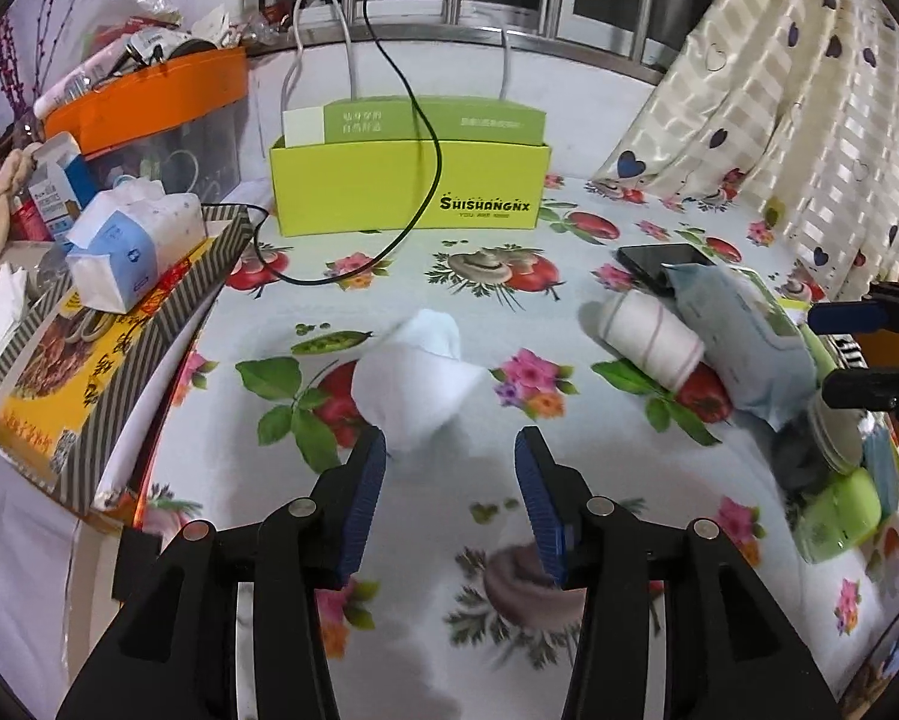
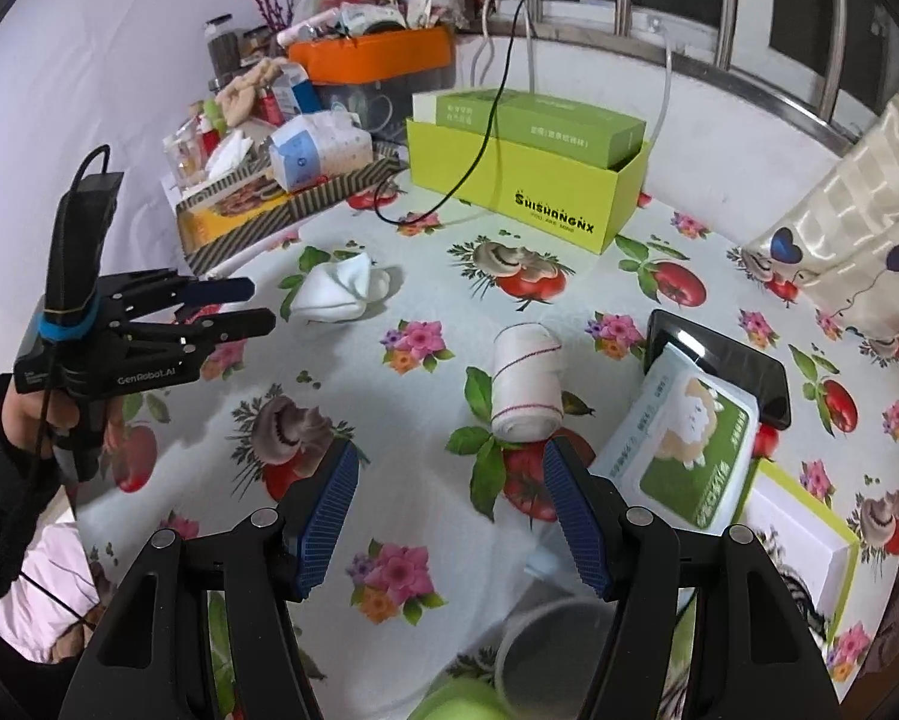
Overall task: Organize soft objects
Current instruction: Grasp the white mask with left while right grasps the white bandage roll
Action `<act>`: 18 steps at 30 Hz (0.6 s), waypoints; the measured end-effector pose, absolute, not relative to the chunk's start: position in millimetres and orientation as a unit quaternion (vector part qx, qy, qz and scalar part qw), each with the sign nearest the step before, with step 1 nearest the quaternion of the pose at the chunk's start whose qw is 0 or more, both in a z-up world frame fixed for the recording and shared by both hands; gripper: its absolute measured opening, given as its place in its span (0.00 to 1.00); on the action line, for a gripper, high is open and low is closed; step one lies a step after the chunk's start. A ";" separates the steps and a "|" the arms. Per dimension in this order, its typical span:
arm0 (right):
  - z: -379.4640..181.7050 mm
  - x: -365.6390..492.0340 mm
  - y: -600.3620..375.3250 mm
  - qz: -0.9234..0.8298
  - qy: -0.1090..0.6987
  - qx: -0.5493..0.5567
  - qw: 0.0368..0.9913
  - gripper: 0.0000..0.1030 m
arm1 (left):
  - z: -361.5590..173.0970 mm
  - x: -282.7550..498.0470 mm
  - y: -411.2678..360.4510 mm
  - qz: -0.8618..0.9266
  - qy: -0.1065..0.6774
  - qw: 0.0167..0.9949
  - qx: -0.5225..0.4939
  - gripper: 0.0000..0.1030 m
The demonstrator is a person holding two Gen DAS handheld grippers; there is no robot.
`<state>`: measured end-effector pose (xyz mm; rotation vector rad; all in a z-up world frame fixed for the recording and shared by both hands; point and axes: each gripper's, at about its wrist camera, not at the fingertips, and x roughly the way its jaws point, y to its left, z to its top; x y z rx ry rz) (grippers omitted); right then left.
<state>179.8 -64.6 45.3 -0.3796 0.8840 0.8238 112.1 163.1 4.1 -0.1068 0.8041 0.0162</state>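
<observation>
My left gripper (image 1: 449, 450) hangs with jaws apart and empty, just short of the white sock (image 1: 416, 381) lying mid-table. My right gripper (image 2: 446, 468) is also spread and empty before the rolled striped sock (image 2: 526, 384). Toward the table's far edge stands the green box (image 1: 410, 189). I judge this the reach; next, each jaw must straddle and close.

A crumpled white sock (image 1: 416, 375) is seen lying loose at the centre of the left wrist frame on the floral cloth. A rolled white sock with thin red stripes (image 2: 527, 387) is laid lengthwise, centre-right of the right wrist frame.
</observation>
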 end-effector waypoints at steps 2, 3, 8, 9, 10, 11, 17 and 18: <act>42.1 189.7 -57.7 0.381 0.420 -0.184 0.803 0.63 | 2.0 121.9 166.8 0.007 0.396 0.917 -0.056 0.45; 40.3 195.8 -53.2 0.378 0.424 -0.190 0.801 0.63 | 1.5 126.1 167.4 0.006 0.397 0.916 -0.055 0.45; 31.3 222.7 -37.2 0.376 0.446 -0.208 0.785 0.66 | -1.4 147.4 169.3 0.001 0.404 0.914 -0.042 0.45; 28.8 226.8 -35.3 0.375 0.451 -0.210 0.782 0.66 | -2.8 151.9 169.5 -0.003 0.405 0.914 -0.039 0.45; 25.3 232.9 -32.5 0.372 0.457 -0.213 0.779 0.66 | -4.3 155.3 170.6 -0.005 0.407 0.913 -0.040 0.45; 21.7 238.4 -29.9 0.367 0.461 -0.217 0.778 0.66 | -5.4 157.8 171.8 -0.005 0.407 0.912 -0.040 0.45; 1.7 256.8 -13.3 0.362 0.491 -0.247 0.753 0.66 | -14.7 170.5 178.1 -0.012 0.414 0.909 -0.041 0.45; -2.3 259.7 -10.4 0.358 0.495 -0.253 0.750 0.66 | -16.8 172.4 179.2 -0.013 0.416 0.908 -0.041 0.45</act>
